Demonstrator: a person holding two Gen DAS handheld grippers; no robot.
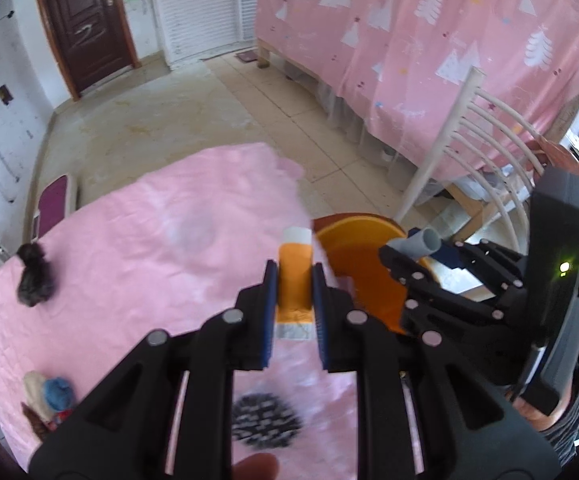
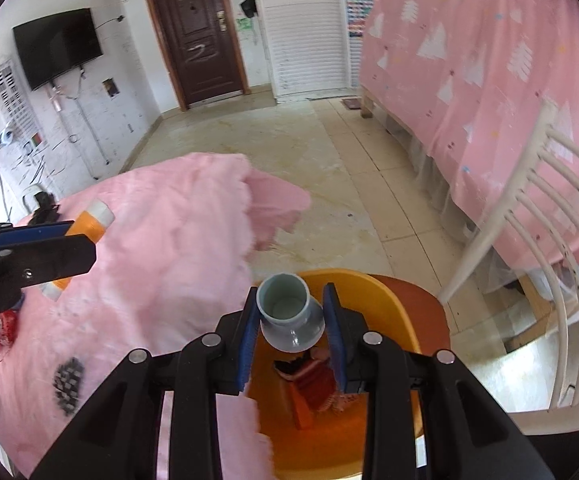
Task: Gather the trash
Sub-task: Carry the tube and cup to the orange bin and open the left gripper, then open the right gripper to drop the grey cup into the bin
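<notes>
Orange bin (image 2: 373, 292) below right gripper (image 2: 291, 320), tilted down, clamping one grey vase (image 2: 289, 316); left gripper (image 1: 294, 292) clamps one orange tube (image 1: 295, 276)

No readable text anywhere. Colourful chart (image 2: 356, 0) on far wall beside louvred door: print too small, blurred. Orange tube (image 1: 295, 280) label: nothing legible.
</notes>
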